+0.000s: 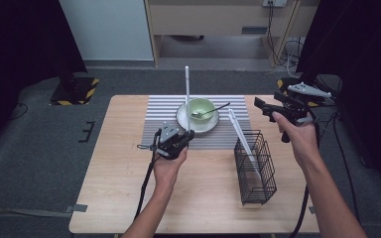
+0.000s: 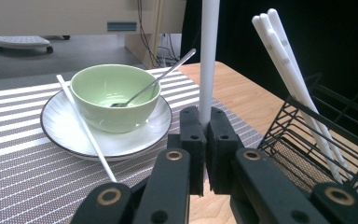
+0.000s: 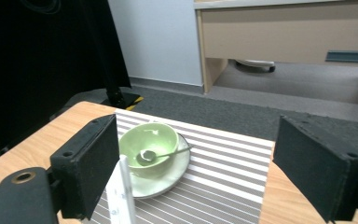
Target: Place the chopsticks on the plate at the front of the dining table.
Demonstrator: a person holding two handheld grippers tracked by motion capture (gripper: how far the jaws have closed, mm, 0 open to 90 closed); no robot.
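L tool [image 1: 186,135] is gripping a white plastic chopstick [image 1: 187,94] upright, left of black wire basket [image 1: 256,168]; R tool [image 1: 261,107], jaws wide w/ nothing between, is hovering above-right of basket.

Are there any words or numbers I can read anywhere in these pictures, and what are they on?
No text can be read anywhere.
White plastic chopsticks leaning in the black wire basket: small grey marks along them, too blurred to read.
White chopstick gripped upright in the left gripper: plain, no marks.
Pale green bowl, white plate, striped mat: no writing.
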